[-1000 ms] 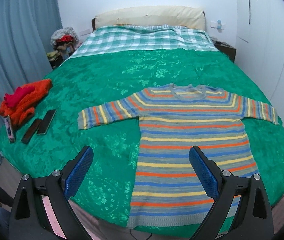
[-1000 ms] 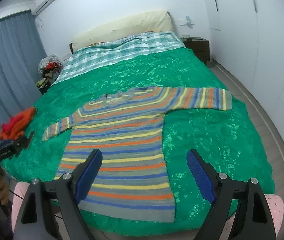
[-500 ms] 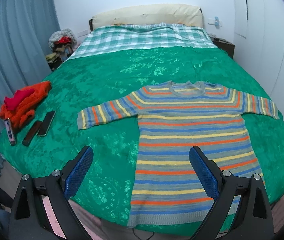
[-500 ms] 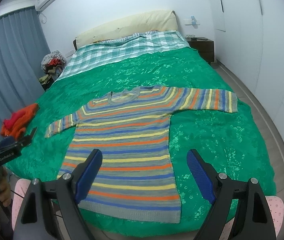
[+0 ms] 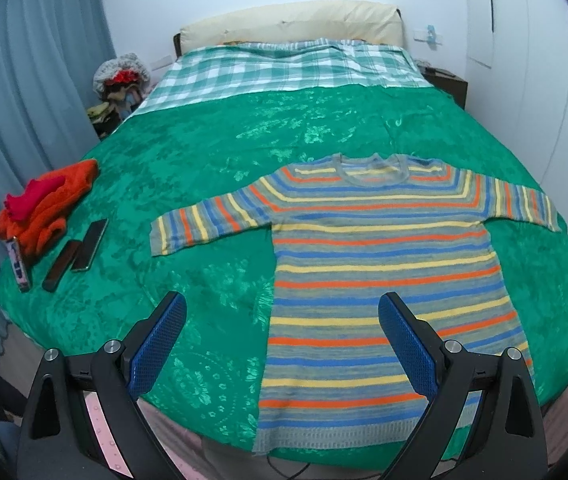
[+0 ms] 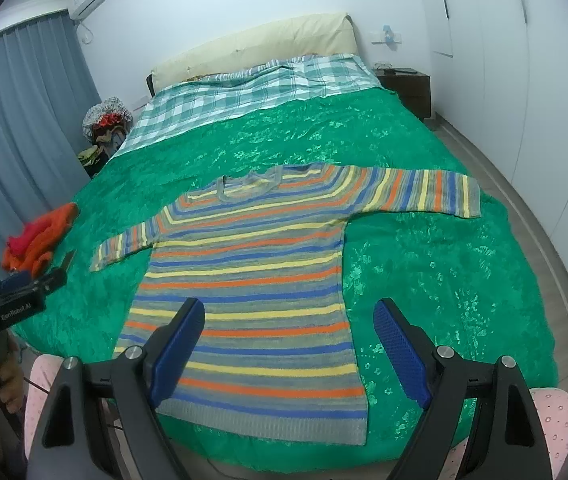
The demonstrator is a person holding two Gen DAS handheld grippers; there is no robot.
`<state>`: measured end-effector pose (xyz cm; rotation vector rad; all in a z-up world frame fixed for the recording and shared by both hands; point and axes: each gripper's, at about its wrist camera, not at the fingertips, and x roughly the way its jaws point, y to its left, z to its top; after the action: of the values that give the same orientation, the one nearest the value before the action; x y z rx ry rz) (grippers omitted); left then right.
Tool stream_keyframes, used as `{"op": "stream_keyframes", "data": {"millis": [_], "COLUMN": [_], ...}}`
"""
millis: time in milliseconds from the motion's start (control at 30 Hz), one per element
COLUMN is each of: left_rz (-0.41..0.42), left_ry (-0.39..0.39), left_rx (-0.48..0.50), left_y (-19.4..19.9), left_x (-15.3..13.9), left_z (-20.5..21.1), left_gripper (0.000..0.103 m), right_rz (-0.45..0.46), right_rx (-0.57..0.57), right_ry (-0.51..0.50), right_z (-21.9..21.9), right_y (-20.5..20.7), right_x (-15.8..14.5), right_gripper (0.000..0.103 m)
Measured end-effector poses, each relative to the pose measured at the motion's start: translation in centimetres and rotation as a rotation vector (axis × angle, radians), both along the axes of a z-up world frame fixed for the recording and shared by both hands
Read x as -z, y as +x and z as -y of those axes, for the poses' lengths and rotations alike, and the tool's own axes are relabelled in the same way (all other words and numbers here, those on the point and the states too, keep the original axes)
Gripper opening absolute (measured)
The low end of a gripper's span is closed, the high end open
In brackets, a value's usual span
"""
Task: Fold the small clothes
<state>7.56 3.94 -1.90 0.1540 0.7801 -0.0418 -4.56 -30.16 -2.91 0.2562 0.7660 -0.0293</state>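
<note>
A striped sweater (image 5: 380,276) in grey, blue, yellow and orange lies flat on the green bedspread (image 5: 212,152), sleeves spread out, hem at the near edge. It also shows in the right wrist view (image 6: 252,276). My left gripper (image 5: 282,346) is open and empty, held above the near edge over the sweater's lower left side. My right gripper (image 6: 288,346) is open and empty, above the sweater's lower right part. The left gripper's body (image 6: 12,300) shows at the left of the right wrist view.
An orange and red garment pile (image 5: 46,204) lies at the bed's left edge, with two phones (image 5: 88,244) and a small box (image 5: 18,266) beside it. A plaid blanket (image 5: 284,66) and pillows lie at the head. Curtains stand left, wardrobes right, a nightstand (image 6: 406,88) far right.
Both grippers have risen and tilted slightly, so the sweater sits a little lower in both views. The sweater has not moved. Both grippers stay open.
</note>
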Motion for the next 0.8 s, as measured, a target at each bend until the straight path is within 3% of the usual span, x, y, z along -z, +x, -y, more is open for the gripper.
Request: {"op": "stream_keyframes", "data": {"millis": [600, 700, 800], "left_rz": [-0.039, -0.061, -0.074], "left_ry": [-0.013, -0.019, -0.019], "left_rx": [0.025, 0.034, 0.04], "left_y": [0.7, 1.0, 1.3], "left_x": [1.1, 1.9, 2.6], "left_z": [0.0, 0.0, -0.1], "left_gripper": [0.097, 0.097, 0.097], "right_rz": [-0.02, -0.014, -0.01], "right_rx": [-0.049, -0.082, -0.009], "right_ry": [0.053, 0.091, 0.162], "right_z": [0.5, 2.1, 8.0], "right_y": [1.6, 2.7, 4.6], "right_x": [1.4, 2.8, 5.0], "right_gripper": [0.086, 0.086, 0.086]}}
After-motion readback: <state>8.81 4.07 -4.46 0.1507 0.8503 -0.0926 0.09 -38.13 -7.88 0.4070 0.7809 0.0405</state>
